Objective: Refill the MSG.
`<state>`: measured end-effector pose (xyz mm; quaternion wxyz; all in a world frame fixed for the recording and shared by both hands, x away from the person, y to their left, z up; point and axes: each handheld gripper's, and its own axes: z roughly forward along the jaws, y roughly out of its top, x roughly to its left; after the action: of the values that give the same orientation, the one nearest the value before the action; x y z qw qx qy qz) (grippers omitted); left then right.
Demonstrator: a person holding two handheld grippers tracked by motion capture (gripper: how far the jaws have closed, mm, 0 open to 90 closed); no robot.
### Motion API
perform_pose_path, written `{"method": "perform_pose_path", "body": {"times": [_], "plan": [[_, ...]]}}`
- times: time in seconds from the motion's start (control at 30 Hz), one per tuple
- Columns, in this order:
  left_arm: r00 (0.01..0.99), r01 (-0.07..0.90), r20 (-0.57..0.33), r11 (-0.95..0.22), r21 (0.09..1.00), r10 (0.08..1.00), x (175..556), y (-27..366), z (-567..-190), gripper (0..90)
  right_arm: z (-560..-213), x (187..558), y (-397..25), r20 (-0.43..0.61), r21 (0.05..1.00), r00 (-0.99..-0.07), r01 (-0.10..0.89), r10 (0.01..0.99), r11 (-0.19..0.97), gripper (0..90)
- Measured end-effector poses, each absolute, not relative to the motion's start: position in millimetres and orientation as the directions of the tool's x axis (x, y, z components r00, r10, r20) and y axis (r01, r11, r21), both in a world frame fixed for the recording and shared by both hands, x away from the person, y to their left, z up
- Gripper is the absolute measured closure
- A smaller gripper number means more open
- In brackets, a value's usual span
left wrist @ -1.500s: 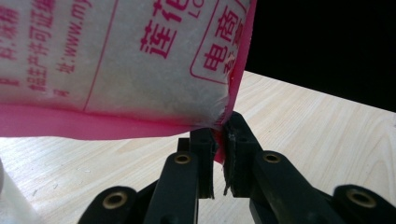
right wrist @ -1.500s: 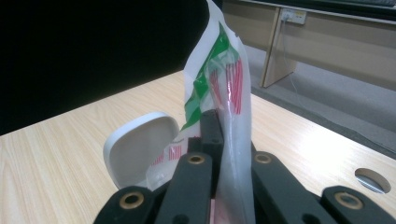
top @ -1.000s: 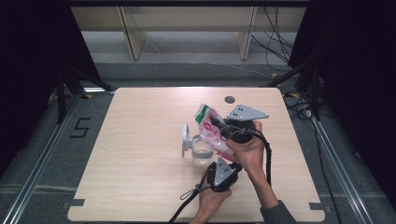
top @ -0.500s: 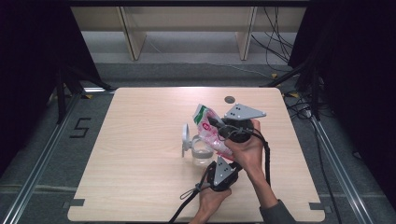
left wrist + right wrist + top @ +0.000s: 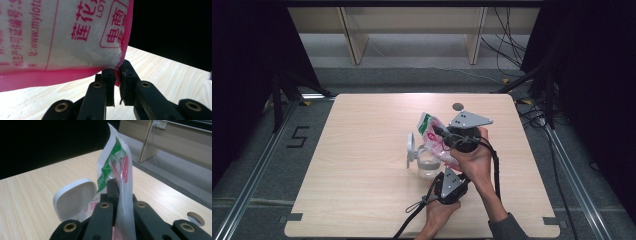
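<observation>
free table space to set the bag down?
Bare: the table's whole left half, left of the white lid, and the far strip up to the round hole. Crowded: centre-right, where both grippers pinch the bag over the clear container.

White plastic packet (image 5: 432,135) with pink edging, red Chinese print and a green patch at the top, held off the table and tilted, upper end toward the far side. Lower pink seam (image 5: 62,75) pinched between the left gripper's (image 5: 117,86) jaws; upper part clamped between the right gripper's (image 5: 117,195) jaws. Directly under the packet, a clear glass jar (image 5: 428,162) standing upright on the tabletop, its white hinged lid (image 5: 411,148) flipped open to the left.
</observation>
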<state>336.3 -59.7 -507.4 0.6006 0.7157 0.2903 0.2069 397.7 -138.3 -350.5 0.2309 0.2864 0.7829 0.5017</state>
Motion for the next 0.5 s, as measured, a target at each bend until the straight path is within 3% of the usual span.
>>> {"method": "perform_pose_path", "body": {"times": [0.5], "plan": [[0.744,0.169,-0.057,-0.104,0.980,0.666,336.8,-59.7,-507.3,82.8,-350.5,399.0,-135.7,-0.068,0.909,-0.745,0.227,0.663,0.348,90.0]]}}
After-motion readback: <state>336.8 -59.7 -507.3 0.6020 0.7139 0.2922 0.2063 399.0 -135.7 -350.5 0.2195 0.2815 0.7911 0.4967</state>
